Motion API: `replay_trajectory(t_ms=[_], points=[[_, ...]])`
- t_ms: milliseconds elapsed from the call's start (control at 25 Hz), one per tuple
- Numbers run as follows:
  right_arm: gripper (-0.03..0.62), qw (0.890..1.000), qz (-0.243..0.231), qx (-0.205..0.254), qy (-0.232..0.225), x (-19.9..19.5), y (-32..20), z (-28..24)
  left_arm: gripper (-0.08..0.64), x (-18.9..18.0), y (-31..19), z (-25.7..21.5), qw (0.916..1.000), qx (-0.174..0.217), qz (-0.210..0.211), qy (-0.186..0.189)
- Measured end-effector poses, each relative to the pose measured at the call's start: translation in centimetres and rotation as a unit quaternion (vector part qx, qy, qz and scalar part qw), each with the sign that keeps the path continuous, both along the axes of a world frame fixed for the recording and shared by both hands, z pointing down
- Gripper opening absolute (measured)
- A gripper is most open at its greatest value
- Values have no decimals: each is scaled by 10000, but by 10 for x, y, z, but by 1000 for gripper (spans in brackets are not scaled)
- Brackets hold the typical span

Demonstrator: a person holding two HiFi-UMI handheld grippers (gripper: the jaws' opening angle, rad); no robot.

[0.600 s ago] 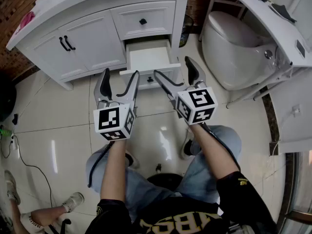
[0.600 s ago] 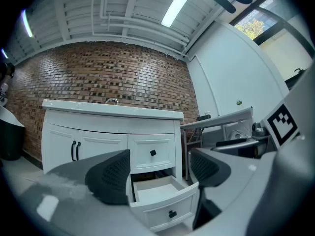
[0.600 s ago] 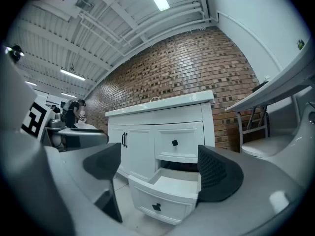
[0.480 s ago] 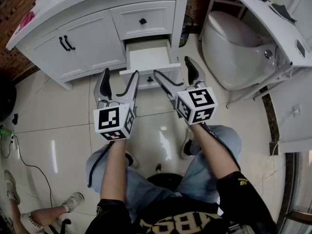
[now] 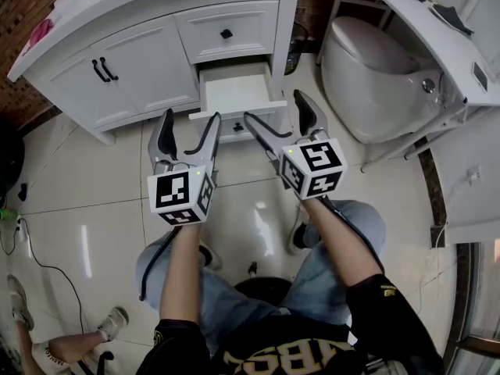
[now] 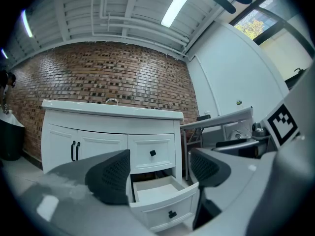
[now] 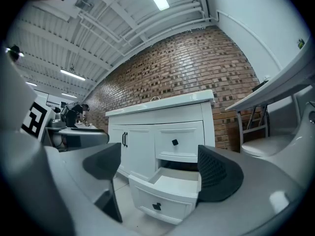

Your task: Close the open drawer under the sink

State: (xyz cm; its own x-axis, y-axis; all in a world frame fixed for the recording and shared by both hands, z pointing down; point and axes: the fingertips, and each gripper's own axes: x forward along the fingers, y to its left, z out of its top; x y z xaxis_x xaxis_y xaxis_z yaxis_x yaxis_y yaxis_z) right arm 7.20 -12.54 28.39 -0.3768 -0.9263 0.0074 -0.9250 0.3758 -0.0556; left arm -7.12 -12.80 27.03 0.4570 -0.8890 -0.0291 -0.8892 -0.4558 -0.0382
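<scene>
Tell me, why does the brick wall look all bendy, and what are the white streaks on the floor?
Left gripper view and right gripper view: the wide-angle lenses bend the brick wall and leave black corners. Head view: the shiny floor mirrors the ceiling lights as white streaks, while the open drawer looks sharp.
</scene>
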Motion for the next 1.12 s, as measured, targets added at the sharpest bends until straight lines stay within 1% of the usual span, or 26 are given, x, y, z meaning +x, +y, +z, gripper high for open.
replay_trajectory(t_ms=[240,640,840,1000,1120], points=[[492,10000,12,-54,37,1,-1,5,388,0,-1,1,10000,-5,-16,-12],[492,9986,4,-474,250,5,-15,39,387,-9,-11,2,9999,0,-104,-80],[492,9957,-51,-872,305,1,-34,72,387,-16,-27,4,9998,-39,-187,-101],[492,9917,-308,-1230,191,-15,-47,99,387,-17,-44,3,9997,-43,-229,-49],[492,9878,-495,-1460,219,-26,-53,119,387,-15,-56,-2,9997,-9,-237,29]])
